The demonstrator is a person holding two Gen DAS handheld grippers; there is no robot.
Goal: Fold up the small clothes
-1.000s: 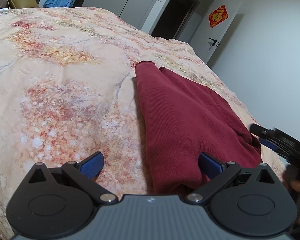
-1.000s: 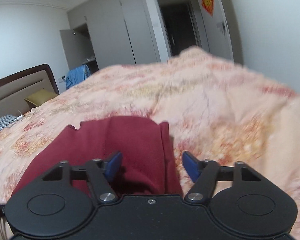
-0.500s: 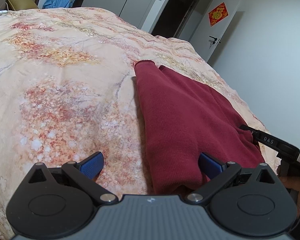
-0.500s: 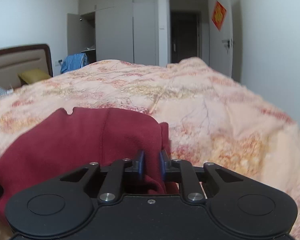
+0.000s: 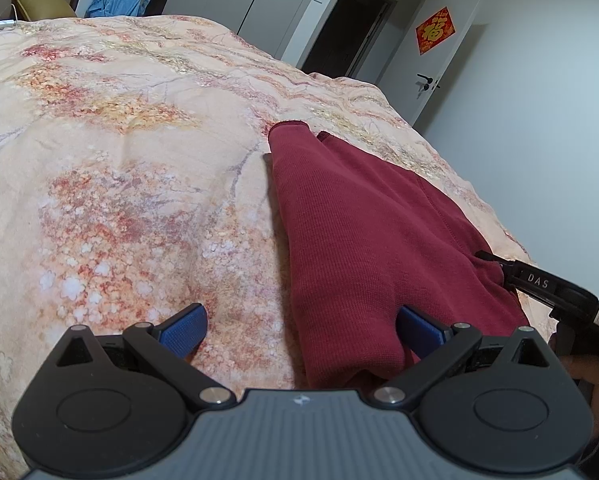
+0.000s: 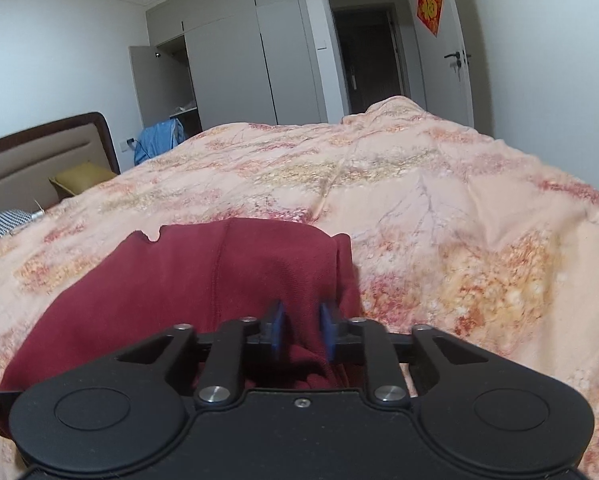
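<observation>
Currently the dark red garment (image 5: 371,240) lies lengthwise on the bed (image 5: 139,160), near its right edge, already doubled into a long narrow strip. The right gripper (image 6: 302,330) has just been closing; its fingers (image 6: 276,326) now pinch a bunch of fabric at the strip's near end. The left gripper (image 5: 299,330) stands with fingers wide, empty, straddling the strip's other near corner without gripping it. Judged from this layout, the lengthwise fold is done; the crosswise fold, near end toward far end, remains.
</observation>
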